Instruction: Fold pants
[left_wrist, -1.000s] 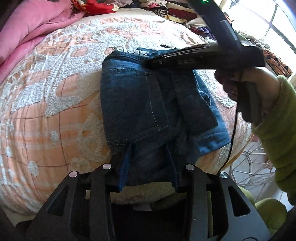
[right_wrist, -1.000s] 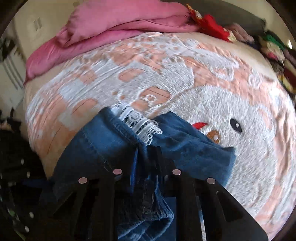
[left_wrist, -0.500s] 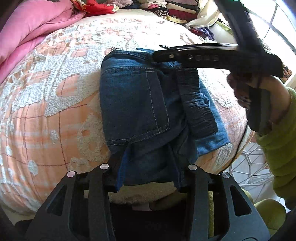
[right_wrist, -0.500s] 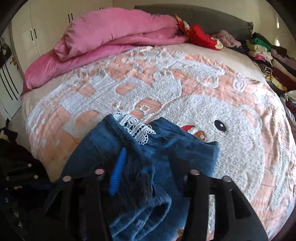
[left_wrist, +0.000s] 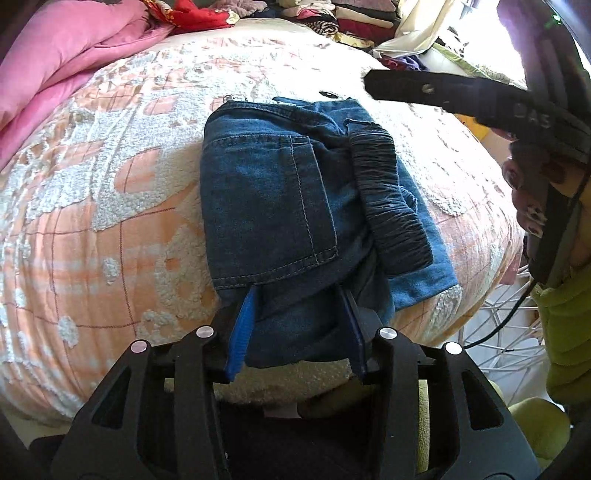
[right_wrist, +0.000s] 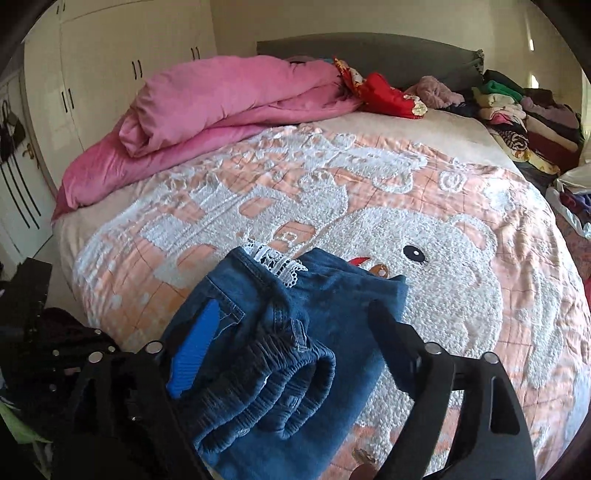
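Folded blue jeans (left_wrist: 266, 206) lie on the peach and white bedspread (left_wrist: 110, 206), back pocket up, with the dark elastic waistband (left_wrist: 391, 206) along their right side. My left gripper (left_wrist: 297, 332) stays on their near edge; its jaws are opening, with the fold still filling the gap between the blue pads (left_wrist: 240, 332). My right gripper (right_wrist: 295, 343) hangs over the jeans (right_wrist: 332, 314), its jaws opening wide and touching nothing. A white lace trim (right_wrist: 280, 264) peeks out at the far edge. In the left wrist view the right gripper (left_wrist: 373, 85) is raised at the upper right.
A pink duvet (right_wrist: 229, 99) is heaped at the head of the bed. Stacks of folded clothes (right_wrist: 524, 114) line the far right side. A white wire basket (left_wrist: 498, 314) stands off the bed's right edge, by the green sleeve (left_wrist: 565, 325). White wardrobes (right_wrist: 110, 55) stand behind.
My right gripper went from shut on the jeans to wide open, let them go, and rose back up to the right. The left jaws spread a little without shifting.
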